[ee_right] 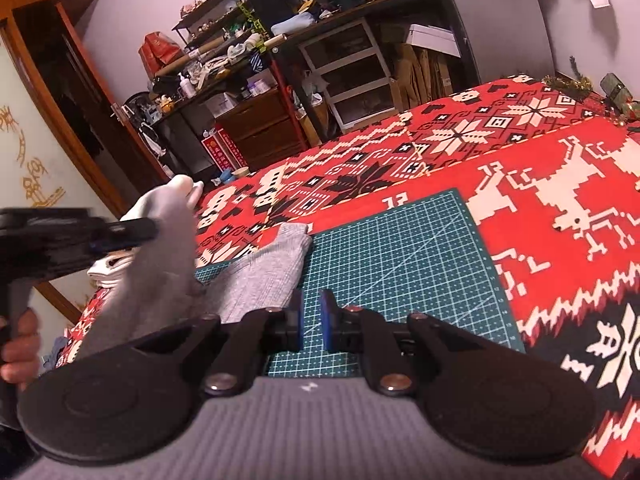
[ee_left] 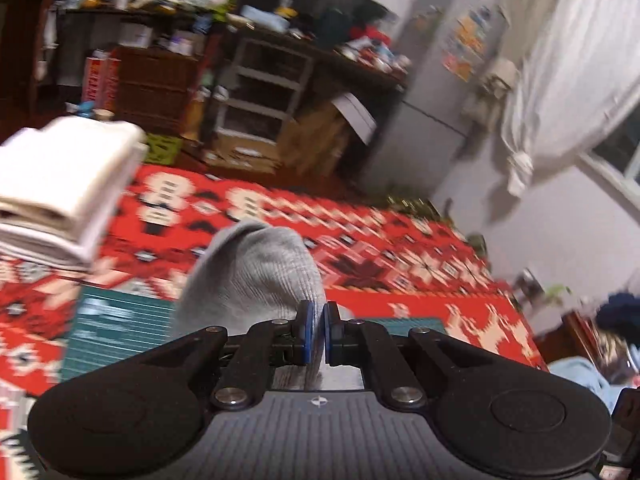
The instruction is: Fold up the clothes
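Note:
A grey ribbed sock [ee_left: 256, 276] rises in front of my left gripper [ee_left: 316, 332], whose blue pads are shut on its fabric. In the right wrist view the same sock [ee_right: 260, 276] has one end flat on the green cutting mat [ee_right: 400, 248], while its other end is lifted up to the left by the left gripper [ee_right: 132, 232], held in a person's hand [ee_right: 20, 344]. My right gripper [ee_right: 310, 320] hovers over the mat just right of the sock, its pads nearly together with only mat showing in the slim gap.
A stack of folded white clothes [ee_left: 60, 188] sits at the left on the red patterned tablecloth [ee_right: 540, 184]. Cluttered shelves and drawers [ee_right: 340, 68] stand beyond the table's far edge. Greenery and ornaments [ee_right: 592, 88] lie at the far right corner.

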Tool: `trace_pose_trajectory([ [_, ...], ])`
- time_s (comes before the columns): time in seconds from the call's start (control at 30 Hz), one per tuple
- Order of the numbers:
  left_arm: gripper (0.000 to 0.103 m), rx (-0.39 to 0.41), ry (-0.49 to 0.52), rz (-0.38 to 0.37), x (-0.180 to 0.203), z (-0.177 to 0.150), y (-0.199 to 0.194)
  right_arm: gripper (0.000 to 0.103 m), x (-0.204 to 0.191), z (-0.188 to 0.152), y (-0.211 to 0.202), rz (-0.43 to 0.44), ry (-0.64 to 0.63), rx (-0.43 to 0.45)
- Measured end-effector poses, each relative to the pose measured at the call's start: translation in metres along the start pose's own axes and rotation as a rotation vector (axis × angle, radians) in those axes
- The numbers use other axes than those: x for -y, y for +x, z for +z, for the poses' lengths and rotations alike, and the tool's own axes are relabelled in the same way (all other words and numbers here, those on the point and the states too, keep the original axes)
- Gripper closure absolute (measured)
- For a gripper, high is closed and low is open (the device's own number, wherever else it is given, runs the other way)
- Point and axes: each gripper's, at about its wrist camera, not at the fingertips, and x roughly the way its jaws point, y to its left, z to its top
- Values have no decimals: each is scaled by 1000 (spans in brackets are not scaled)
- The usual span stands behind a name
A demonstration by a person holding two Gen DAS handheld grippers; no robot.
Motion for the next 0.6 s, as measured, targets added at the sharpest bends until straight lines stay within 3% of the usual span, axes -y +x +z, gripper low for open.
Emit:
trace_pose_trajectory([
  [0.17, 97, -81, -17, -31, 21, -18, 51, 92, 4, -2, -8, -7, 14, 6],
  [0.27, 96, -115, -103, -79, 13, -28, 65, 92, 2, -4, -10, 1, 10, 2],
  [0.3, 96, -112, -127, -105, 10, -29, 64, 92, 1, -4, -9, 8, 7, -1],
  [0.43, 75, -61, -175, -181, -4, -28, 37, 92, -4, -7, 3, 65, 26, -36],
  [0.6, 73, -28, -146, -169, -29, -25, -5, 83, -4, -3, 33, 149, 132, -88],
])
